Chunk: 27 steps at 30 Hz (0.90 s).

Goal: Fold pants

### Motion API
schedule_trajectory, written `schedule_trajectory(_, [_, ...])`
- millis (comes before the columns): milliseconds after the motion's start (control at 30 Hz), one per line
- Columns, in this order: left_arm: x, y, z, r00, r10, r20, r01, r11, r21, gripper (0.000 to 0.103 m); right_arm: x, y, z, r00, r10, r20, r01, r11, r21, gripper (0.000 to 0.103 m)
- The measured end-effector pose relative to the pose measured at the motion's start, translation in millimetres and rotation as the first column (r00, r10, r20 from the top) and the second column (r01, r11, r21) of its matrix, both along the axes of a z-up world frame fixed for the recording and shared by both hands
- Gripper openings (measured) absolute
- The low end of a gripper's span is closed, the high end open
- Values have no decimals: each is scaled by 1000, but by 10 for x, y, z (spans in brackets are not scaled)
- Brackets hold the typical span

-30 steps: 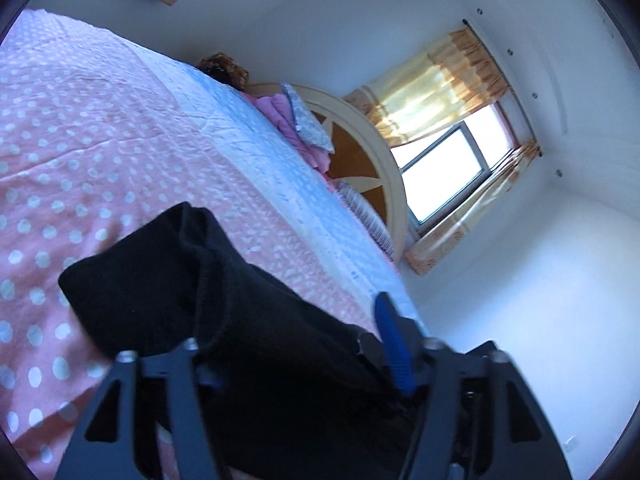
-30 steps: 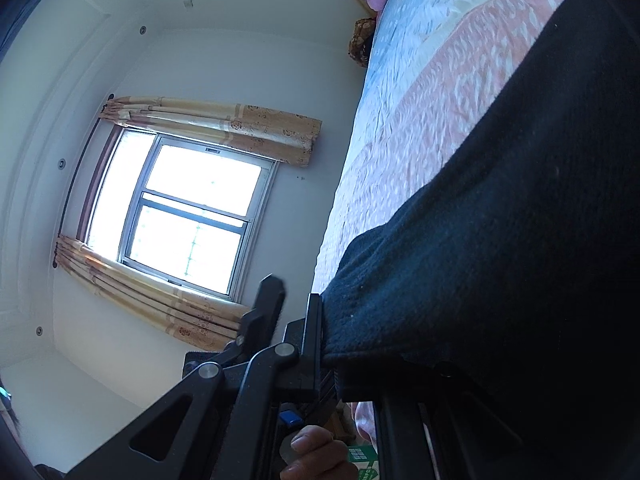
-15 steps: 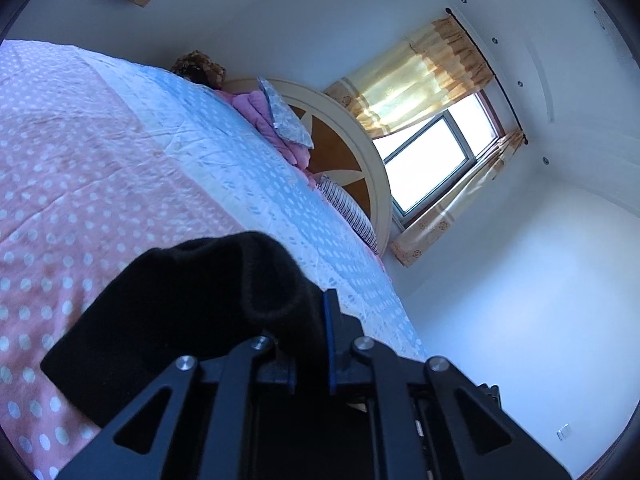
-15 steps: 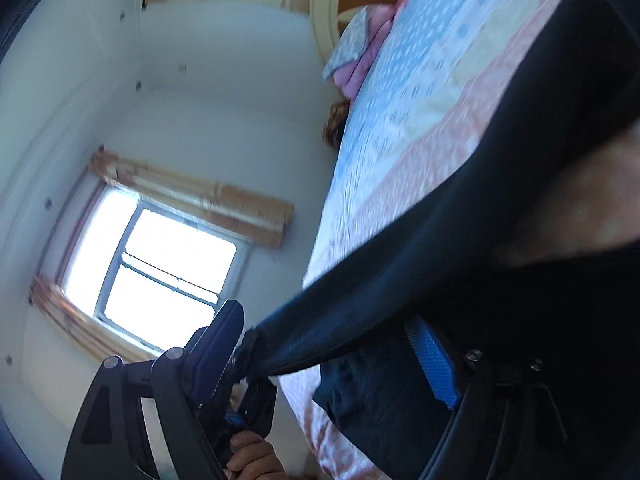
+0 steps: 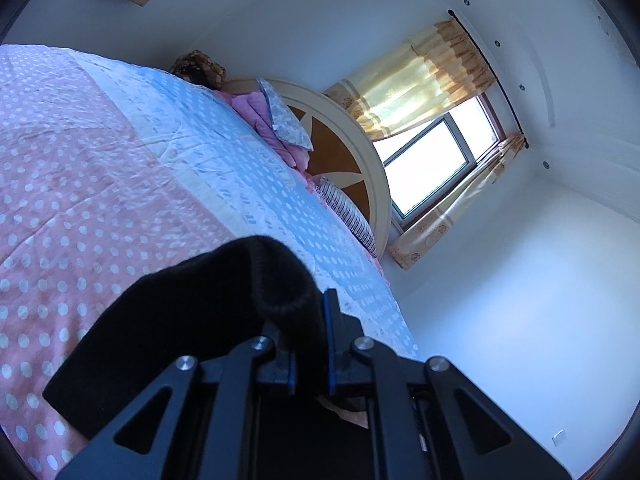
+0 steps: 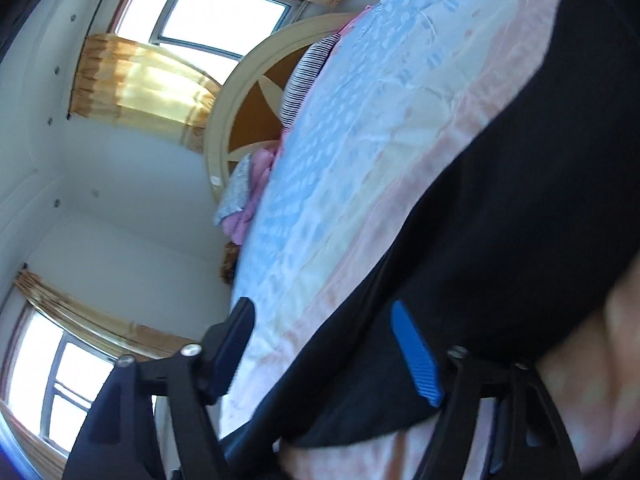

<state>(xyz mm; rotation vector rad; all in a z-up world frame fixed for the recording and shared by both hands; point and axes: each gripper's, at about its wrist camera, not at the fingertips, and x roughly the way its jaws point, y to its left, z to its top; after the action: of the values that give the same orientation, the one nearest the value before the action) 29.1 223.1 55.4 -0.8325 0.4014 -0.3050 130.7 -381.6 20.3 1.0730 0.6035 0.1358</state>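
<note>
Black pants (image 5: pixel 180 320) lie on the pink and blue dotted bedspread (image 5: pixel 100 168). My left gripper (image 5: pixel 310 344) is shut on a bunched fold of the pants, which bulges above the jaws. In the right wrist view the pants (image 6: pixel 520 220) stretch across the bedspread (image 6: pixel 352 152). My right gripper (image 6: pixel 324 340) is open; its blue-padded finger (image 6: pixel 416 352) lies over the black cloth and the other finger hangs past the cloth edge. A blurred hand fills the lower right corner.
A round cream and brown headboard (image 5: pixel 360 176) with pink bedding and pillows (image 5: pixel 280 120) stands at the bed's far end. A curtained window (image 5: pixel 440 152) is behind it. White walls surround the bed.
My left gripper closed on the pants and holds a bunched fold. My right gripper let go of the pants edge, opened and swung toward the headboard.
</note>
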Motion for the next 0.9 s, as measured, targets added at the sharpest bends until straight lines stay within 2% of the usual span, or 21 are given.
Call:
schedule_trajectory(133, [40, -4, 2, 1000, 0, -11, 0, 1000, 17, 11, 367, -105, -9, 994, 16, -112, -27, 994, -102, 59])
schedule_trajectory(233, [75, 18, -19, 1000, 1, -22, -1, 1000, 21, 11, 573, -99, -64, 975, 8, -221, -42, 988, -151, 58])
schedule_trajectory(300, [107, 33, -42, 999, -2, -33, 2, 1000, 15, 11, 638, -68, -89, 959, -15, -282, -33, 986, -164, 53])
schedule_trajectory(367, [142, 39, -54, 999, -6, -43, 6, 1000, 19, 11, 764, -37, -85, 940, -18, -341, -56, 977, -204, 38])
schedule_trajectory(400, [162, 46, -53, 999, -12, -45, 13, 1000, 19, 11, 782, -20, -97, 932, -23, -361, -62, 974, -220, 11])
schedule_trajectory(433, [181, 51, -51, 999, -15, -47, 16, 1000, 22, 11, 807, -59, -127, 925, -25, -379, -59, 976, -209, 3])
schedule_trajectory(500, [232, 79, -45, 998, -25, -56, 26, 999, 20, 11, 765, -201, -170, 937, -9, -350, -27, 995, -100, 3])
schedule_trajectory(533, [262, 102, -42, 998, -35, -60, 35, 999, 14, 11, 698, -276, -143, 954, 5, -299, -21, 998, -53, 3])
schedule_trajectory(600, [320, 150, -13, 996, -56, -65, 57, 998, 4, 11, 492, -331, 30, 982, 16, -188, -22, 999, -28, 3])
schedule_trajectory(667, [335, 200, 18, 995, -76, -63, 76, 997, -3, 11, 209, -363, 279, 998, 26, -65, -27, 1000, -11, 3])
schedule_trajectory(733, [288, 251, 72, 994, -93, -54, 93, 996, 6, 11, -170, -353, 532, 999, 30, 36, -29, 999, -13, 3])
schedule_trajectory(833, [172, 343, 92, 993, -105, -62, 108, 993, 45, 11, -711, -252, 711, 993, 33, 113, -27, 999, -47, 3])
schedule_trajectory(900, [83, 429, 15, 991, -101, -82, 105, 994, 38, 11, -1114, -197, 710, 991, 33, 132, -22, 997, -80, 3])
